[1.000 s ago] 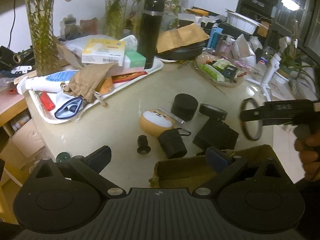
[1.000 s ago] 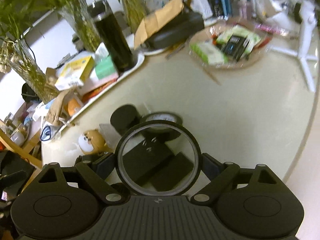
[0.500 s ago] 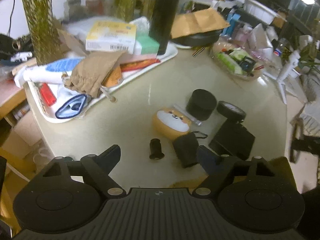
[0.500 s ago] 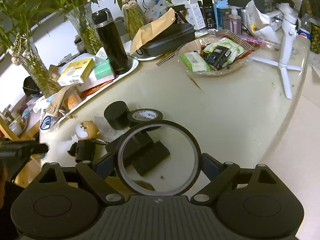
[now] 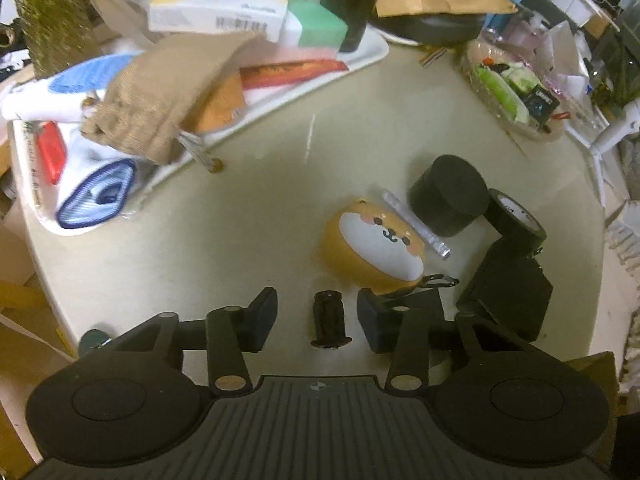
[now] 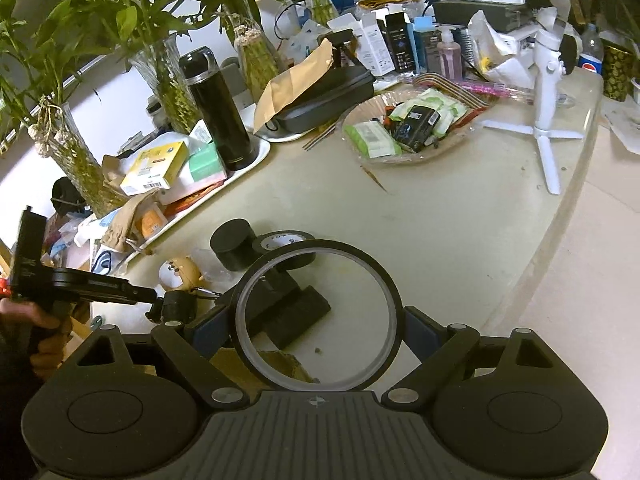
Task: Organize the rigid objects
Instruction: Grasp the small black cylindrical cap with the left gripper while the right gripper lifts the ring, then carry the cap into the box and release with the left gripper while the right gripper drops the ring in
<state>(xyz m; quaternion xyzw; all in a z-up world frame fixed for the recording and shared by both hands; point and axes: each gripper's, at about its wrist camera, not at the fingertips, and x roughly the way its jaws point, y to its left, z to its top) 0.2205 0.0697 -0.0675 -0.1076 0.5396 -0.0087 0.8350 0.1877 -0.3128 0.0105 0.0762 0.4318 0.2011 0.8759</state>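
Observation:
My left gripper (image 5: pixel 316 314) points steeply down at the table, its jaws closing around a small black knob (image 5: pixel 329 312). The knob stands between the fingers with a gap on each side. Just beyond lie a dog-faced round case (image 5: pixel 376 248), a black pouch with a clip (image 5: pixel 426 298), a black cylinder (image 5: pixel 448 196), a tape roll (image 5: pixel 516 216) and a black box (image 5: pixel 508 296). My right gripper (image 6: pixel 316 320) is shut on a round black-rimmed glass ring (image 6: pixel 320 245), held above the table's near edge. The right wrist view shows the left gripper (image 6: pixel 154 302) in a hand at the left.
A white tray (image 5: pixel 360 64) with boxes, a burlap bag and a black flask (image 6: pixel 218 108) fills the back left. A glass dish (image 6: pixel 460 140) of packets and a white tripod (image 6: pixel 548 92) stand at the back right. A brown cardboard box (image 6: pixel 248 364) sits below the grippers.
The left gripper has come down and forward over the small black knob, and its jaws have narrowed around it. The right gripper has drawn back and risen slightly, still holding the ring.

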